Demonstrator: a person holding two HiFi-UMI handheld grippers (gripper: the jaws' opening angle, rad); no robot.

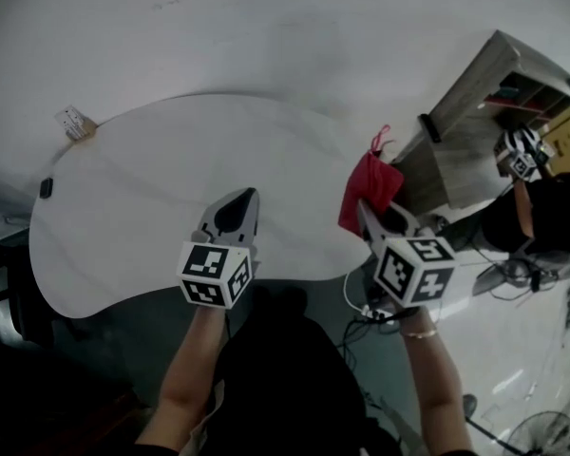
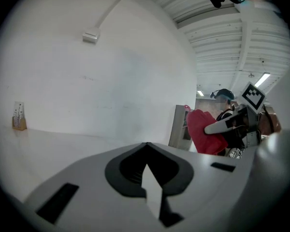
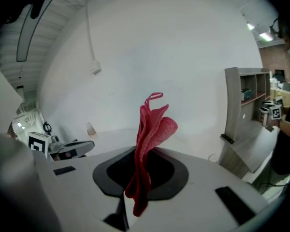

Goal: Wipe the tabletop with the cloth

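A red cloth (image 1: pixel 370 188) hangs bunched above the right edge of the white curved table (image 1: pixel 142 198), and my right gripper (image 1: pixel 364 211) is shut on it. In the right gripper view the cloth (image 3: pixel 152 124) rises out of the closed jaws of the right gripper (image 3: pixel 141 151), its loop uppermost. My left gripper (image 1: pixel 244 198) hovers over the table's near middle, shut and holding nothing. From the left gripper view its own tip (image 2: pixel 146 145) points across the table (image 2: pixel 38 144), with the cloth (image 2: pixel 205 129) and the right gripper (image 2: pixel 220 126) off to the right.
A small card holder (image 1: pixel 73 122) stands at the table's far left corner and a small black object (image 1: pixel 46 187) lies at its left edge. A wooden shelf unit (image 1: pixel 484 112) stands close on the right. Another person (image 1: pixel 537 212) is behind it. Cables (image 1: pixel 361 302) lie on the floor.
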